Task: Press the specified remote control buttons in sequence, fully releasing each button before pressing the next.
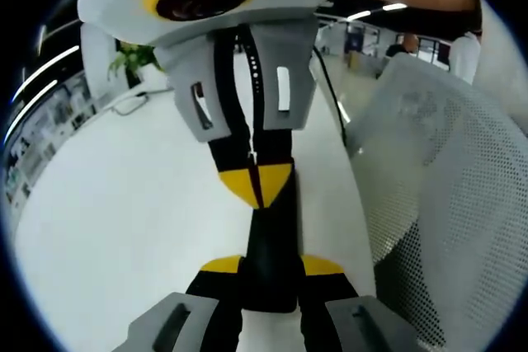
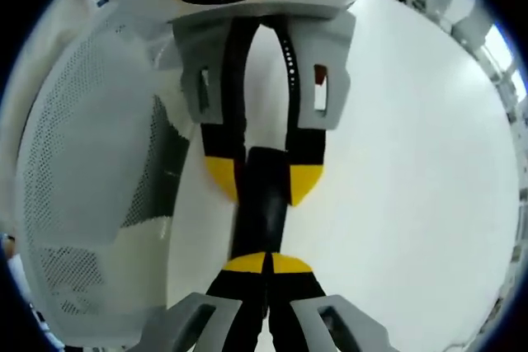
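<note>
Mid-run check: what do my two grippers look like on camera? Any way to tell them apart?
They look alike. The left gripper and right gripper both have grey slotted fingers with black inner faces and yellow tips, on pale grey-white bodies. In the left gripper view, a thin black cable runs beside the right gripper.

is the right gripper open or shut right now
Shut: the right gripper has its yellow tips together with no gap, at the end of the black remote that the left gripper clamps.
</note>
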`<action>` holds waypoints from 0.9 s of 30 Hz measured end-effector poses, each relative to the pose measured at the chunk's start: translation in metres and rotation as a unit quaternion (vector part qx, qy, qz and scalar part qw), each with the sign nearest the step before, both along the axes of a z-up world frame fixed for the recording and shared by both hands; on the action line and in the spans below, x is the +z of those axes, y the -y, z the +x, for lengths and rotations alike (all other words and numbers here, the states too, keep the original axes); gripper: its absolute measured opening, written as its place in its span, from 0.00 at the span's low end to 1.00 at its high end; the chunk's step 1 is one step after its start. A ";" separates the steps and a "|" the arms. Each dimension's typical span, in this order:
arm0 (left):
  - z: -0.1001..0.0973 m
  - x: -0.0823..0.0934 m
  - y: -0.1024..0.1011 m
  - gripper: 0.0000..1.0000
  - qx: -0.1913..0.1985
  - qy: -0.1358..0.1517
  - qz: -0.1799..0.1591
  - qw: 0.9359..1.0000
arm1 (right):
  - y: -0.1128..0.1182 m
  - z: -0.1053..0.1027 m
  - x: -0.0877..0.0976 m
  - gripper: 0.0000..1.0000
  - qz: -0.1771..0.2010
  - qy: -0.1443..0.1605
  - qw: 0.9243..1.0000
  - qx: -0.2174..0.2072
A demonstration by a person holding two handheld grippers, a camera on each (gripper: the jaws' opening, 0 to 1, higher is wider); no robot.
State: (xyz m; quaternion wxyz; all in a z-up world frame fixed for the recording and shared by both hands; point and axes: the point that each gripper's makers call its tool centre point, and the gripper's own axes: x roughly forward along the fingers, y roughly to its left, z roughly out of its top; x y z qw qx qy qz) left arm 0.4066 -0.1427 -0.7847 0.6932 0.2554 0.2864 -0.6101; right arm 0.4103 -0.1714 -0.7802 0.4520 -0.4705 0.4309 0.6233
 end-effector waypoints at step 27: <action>0.002 0.000 0.002 0.24 0.000 0.001 -0.001 1.000 | 0.002 0.001 0.000 0.00 -0.008 -0.016 1.000 -0.014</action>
